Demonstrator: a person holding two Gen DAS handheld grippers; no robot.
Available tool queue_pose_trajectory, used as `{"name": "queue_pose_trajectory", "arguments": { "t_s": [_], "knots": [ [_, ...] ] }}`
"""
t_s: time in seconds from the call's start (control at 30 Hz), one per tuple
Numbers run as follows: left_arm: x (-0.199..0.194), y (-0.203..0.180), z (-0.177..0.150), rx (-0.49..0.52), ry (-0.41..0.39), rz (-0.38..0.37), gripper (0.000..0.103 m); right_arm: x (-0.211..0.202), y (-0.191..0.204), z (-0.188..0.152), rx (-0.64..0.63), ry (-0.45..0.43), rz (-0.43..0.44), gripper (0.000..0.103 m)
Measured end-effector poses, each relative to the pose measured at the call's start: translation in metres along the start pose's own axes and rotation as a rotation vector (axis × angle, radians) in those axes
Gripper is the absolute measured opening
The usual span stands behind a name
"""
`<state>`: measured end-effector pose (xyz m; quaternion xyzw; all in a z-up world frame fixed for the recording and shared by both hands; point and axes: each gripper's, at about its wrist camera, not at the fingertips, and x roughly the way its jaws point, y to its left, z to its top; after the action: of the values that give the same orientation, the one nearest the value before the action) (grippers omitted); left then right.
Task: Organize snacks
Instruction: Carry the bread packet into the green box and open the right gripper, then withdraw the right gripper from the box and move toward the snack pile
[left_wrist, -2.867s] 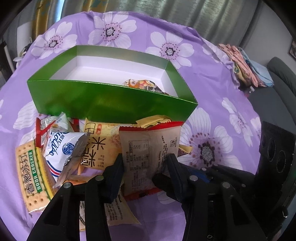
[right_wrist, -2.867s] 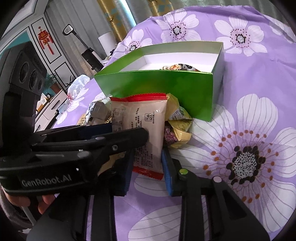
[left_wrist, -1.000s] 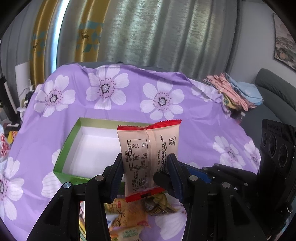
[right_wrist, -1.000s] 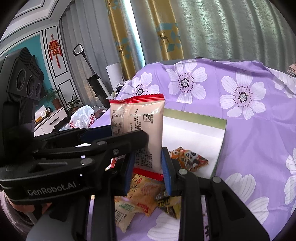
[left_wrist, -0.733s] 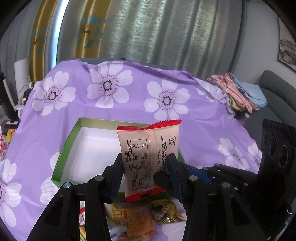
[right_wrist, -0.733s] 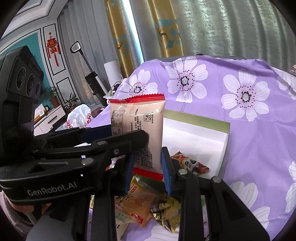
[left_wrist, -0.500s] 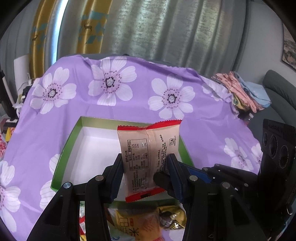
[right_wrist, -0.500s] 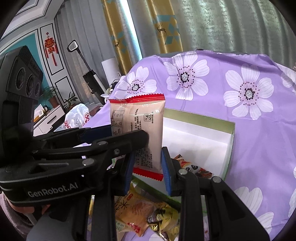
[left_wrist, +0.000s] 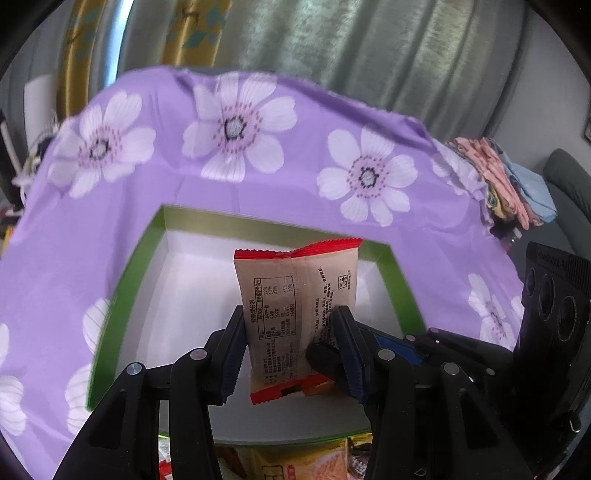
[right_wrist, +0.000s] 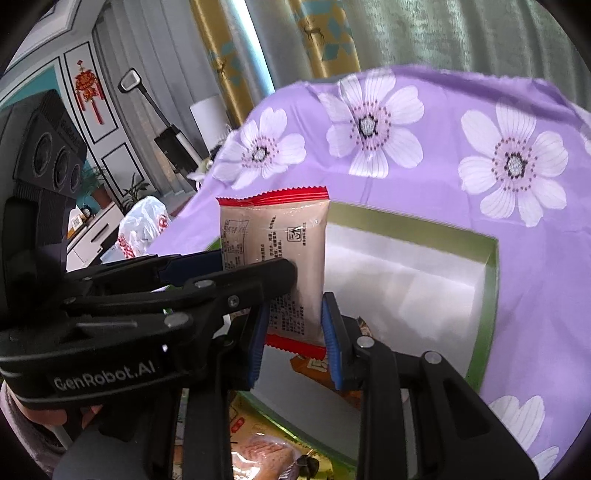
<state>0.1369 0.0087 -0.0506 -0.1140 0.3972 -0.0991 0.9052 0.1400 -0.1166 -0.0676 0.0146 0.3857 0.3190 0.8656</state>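
1. Both grippers clamp one beige plastic snack packet with red crimped ends (left_wrist: 295, 317), held upright.
2. The left gripper (left_wrist: 291, 350) presses its pads on the packet's two side edges.
3. The right gripper (right_wrist: 293, 332) squeezes the packet's lower part between its blue pads.
4. The packet hangs above the white inside of the green open cardboard box (left_wrist: 122, 295), over its near half.
5. An orange wrapper (right_wrist: 314, 367) lies inside the box.
6. The box rests on the purple flowered cloth (left_wrist: 258, 166); more snack packs (left_wrist: 295, 461) lie at its near wall.
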Motion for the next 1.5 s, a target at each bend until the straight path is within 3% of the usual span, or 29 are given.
{"name": "queue_pose_trajectory", "arguments": {
  "t_s": [0.33, 0.83, 0.9, 0.97, 1.1, 1.17, 1.3, 1.37, 1.43, 1.5],
  "knots": [
    [0.019, 0.008, -0.007, -0.029, 0.049, -0.008, 0.047, 0.02, -0.007, -0.005, 0.017, 0.06, -0.008, 0.03],
    [0.02, 0.012, -0.009, -0.067, 0.073, 0.006, 0.047, 0.02, -0.005, -0.009, 0.013, 0.067, -0.028, 0.033],
    [0.018, 0.011, -0.009, -0.063, 0.071, 0.021, 0.051, 0.018, -0.004, -0.01, 0.009, 0.064, -0.034, 0.036],
    [0.016, 0.011, -0.01, -0.061, 0.072, 0.027, 0.066, 0.015, -0.001, -0.01, 0.006, 0.057, -0.032, 0.038],
    [0.009, 0.009, -0.011, -0.057, 0.059, 0.041, 0.071, 0.006, 0.006, -0.011, -0.02, 0.041, -0.049, 0.042],
    [0.003, 0.008, -0.012, -0.05, 0.048, 0.056, 0.078, 0.001, 0.01, -0.011, -0.03, 0.03, -0.059, 0.042],
    [-0.015, 0.004, -0.012, -0.035, 0.012, 0.086, 0.082, -0.015, 0.016, -0.012, -0.047, -0.006, -0.084, 0.052],
    [-0.023, 0.003, -0.013, -0.031, -0.003, 0.098, 0.091, -0.025, 0.02, -0.015, -0.053, -0.027, -0.101, 0.06],
    [-0.034, 0.001, -0.017, -0.028, -0.023, 0.103, 0.095, -0.037, 0.023, -0.019, -0.058, -0.057, -0.126, 0.073],
    [-0.043, 0.0, -0.022, -0.027, -0.033, 0.103, 0.097, -0.048, 0.025, -0.023, -0.063, -0.077, -0.147, 0.081]
  ]
}}
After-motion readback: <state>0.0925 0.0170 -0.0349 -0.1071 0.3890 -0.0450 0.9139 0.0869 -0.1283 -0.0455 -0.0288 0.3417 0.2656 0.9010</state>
